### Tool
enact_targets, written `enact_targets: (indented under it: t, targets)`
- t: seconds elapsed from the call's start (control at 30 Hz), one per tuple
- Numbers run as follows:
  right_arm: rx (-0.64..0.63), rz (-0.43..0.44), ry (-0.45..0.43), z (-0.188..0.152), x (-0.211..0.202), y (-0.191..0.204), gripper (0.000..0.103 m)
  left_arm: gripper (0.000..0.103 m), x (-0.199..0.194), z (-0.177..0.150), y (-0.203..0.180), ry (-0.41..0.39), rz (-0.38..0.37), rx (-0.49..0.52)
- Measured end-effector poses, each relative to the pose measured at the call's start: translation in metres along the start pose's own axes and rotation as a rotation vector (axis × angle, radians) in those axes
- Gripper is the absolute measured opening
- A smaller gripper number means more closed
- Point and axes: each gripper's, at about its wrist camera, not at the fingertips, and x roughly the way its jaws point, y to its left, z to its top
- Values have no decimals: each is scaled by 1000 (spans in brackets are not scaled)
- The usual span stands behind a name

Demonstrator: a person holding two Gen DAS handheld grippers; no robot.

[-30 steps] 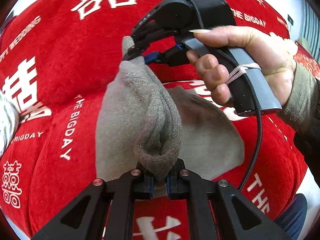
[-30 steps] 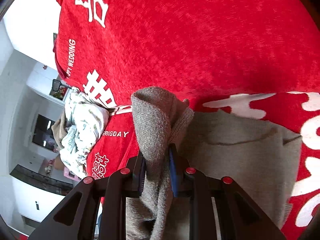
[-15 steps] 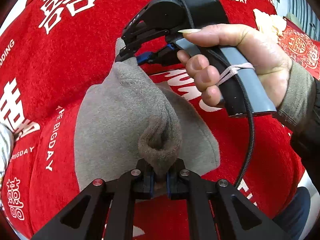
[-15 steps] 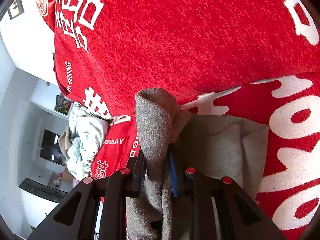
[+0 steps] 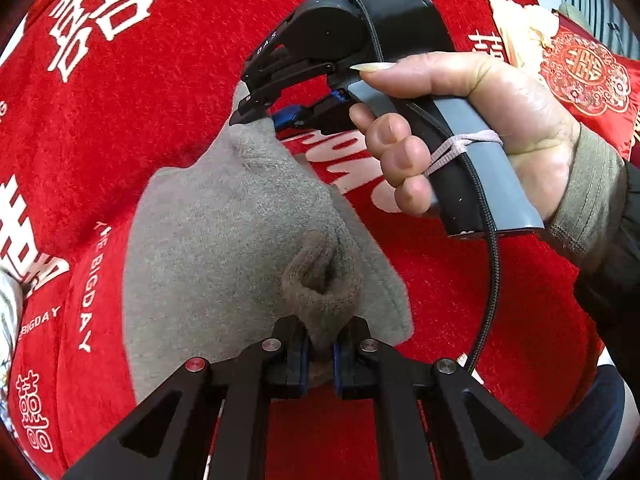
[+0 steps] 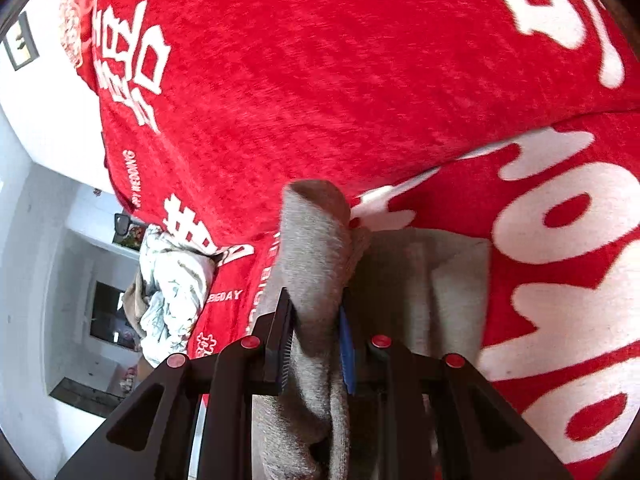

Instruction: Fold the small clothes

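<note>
A small grey knit garment (image 5: 224, 240) lies on a red blanket (image 5: 160, 92) with white lettering. My left gripper (image 5: 320, 354) is shut on a bunched near edge of the garment. My right gripper (image 5: 256, 114), held by a hand, shows in the left wrist view at the garment's far corner and is shut on it. In the right wrist view the right gripper (image 6: 316, 336) clamps a raised fold of the grey garment (image 6: 316, 240), with the rest lying flat to the right.
A crumpled white patterned cloth (image 6: 172, 292) lies at the blanket's left edge. A red embroidered cushion (image 5: 588, 76) sits at the far right. The blanket (image 6: 320, 80) covers the whole surface.
Both grippers have carried the held edge over the garment, so its top layer now lies flatter and wider across the lower layer. Both stay shut on the cloth.
</note>
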Motion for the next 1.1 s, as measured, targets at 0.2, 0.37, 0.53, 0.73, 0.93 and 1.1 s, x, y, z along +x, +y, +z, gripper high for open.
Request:
enact_targets:
  t: [0.2,0.37,0.53,0.73,0.93,1.1]
  targets:
    - [70,-49,12,-4,10,-36,17,9,25,-7,-4,54,1,-2]
    - [71,-57,4,-9,13,-44,16,9,26,-7,-10,49,22,25]
    - [95,-44,28,-7,12,-39,37,9,23,-7,-14,48,21,33]
    - [57,-9,27,-10,14,-26,70,9,25,-7,-11,57,15,23]
    - [7,-128,55,-14,29,-23,11,9,26,-4,-10,62,16,19]
    - [-87,-117,-5,-10,8,6,10,9,6,5,-8,20,2,9]
